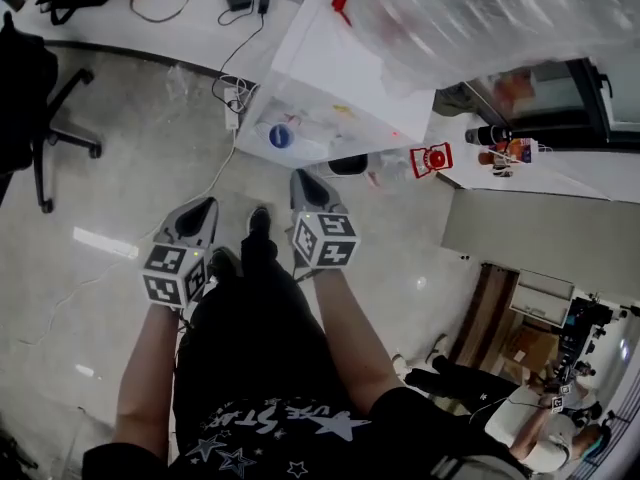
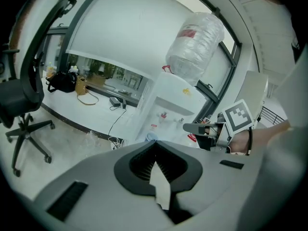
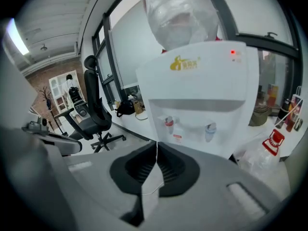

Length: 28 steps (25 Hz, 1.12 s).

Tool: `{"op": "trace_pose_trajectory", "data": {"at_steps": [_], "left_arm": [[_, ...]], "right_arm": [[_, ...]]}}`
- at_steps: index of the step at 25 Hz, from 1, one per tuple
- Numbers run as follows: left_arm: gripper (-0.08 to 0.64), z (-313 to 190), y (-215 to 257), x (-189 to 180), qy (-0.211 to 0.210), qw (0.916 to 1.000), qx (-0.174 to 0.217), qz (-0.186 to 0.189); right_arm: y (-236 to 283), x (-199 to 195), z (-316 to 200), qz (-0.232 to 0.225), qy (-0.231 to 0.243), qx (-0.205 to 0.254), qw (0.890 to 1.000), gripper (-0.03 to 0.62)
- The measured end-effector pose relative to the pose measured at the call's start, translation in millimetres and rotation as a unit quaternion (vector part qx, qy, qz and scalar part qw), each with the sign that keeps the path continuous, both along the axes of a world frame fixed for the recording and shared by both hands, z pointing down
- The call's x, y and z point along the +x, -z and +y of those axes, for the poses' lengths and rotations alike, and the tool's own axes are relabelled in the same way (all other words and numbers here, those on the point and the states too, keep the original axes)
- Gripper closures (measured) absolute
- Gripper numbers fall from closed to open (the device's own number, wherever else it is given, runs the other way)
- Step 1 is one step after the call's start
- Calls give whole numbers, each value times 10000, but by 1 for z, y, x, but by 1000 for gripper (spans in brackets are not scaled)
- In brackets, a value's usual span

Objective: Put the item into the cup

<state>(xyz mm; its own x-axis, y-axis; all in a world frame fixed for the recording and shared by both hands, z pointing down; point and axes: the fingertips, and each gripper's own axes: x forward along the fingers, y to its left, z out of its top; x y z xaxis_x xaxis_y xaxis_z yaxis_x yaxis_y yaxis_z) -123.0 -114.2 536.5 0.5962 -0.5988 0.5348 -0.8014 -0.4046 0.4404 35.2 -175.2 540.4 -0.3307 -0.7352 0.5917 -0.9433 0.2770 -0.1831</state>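
Item: we see nothing in any view that we can call the item; no loose small thing lies near either tool.
Cup: a small blue round thing (image 1: pixel 282 136) sits at the front of the water dispenser (image 1: pixel 330 88), low under its taps. We judge it may be the cup seen from above, but we cannot tell for sure.
Direction: the blue round thing lies ahead of both tools and between their lines, well apart from each. It looks round from above, so we read no long axis on it.
Nearer hand: the right hand-held gripper (image 1: pixel 303 180) points almost at the dispenser front and is the nearer. The left hand-held gripper (image 1: pixel 207 204) sits further back and to the left.
Right hand-held gripper: in its own view the jaws are pressed together at the tips with nothing between them. The dispenser's red and blue taps stand straight ahead.
Left hand-held gripper: jaws likewise pressed together and empty, with the dispenser ahead and to its right.
Surroundings: both tools hang over bare floor (image 1: pixel 120 168). A power strip (image 1: pixel 232 108) lies at the dispenser's left foot, and an office chair (image 1: pixel 50 118) stands far left.
Our judgement: with no item held or in sight, the task's own move has not begun. An item must be found before the approach to the dispenser front matters.
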Motion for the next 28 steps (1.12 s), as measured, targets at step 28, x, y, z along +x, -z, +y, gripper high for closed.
{"op": "trace_pose_trajectory", "data": {"at_steps": [28], "left_arm": [[555, 105, 126, 77, 517, 9973, 497, -122]], "right_arm": [[137, 89, 130, -303, 778, 500, 9953, 589]]}}
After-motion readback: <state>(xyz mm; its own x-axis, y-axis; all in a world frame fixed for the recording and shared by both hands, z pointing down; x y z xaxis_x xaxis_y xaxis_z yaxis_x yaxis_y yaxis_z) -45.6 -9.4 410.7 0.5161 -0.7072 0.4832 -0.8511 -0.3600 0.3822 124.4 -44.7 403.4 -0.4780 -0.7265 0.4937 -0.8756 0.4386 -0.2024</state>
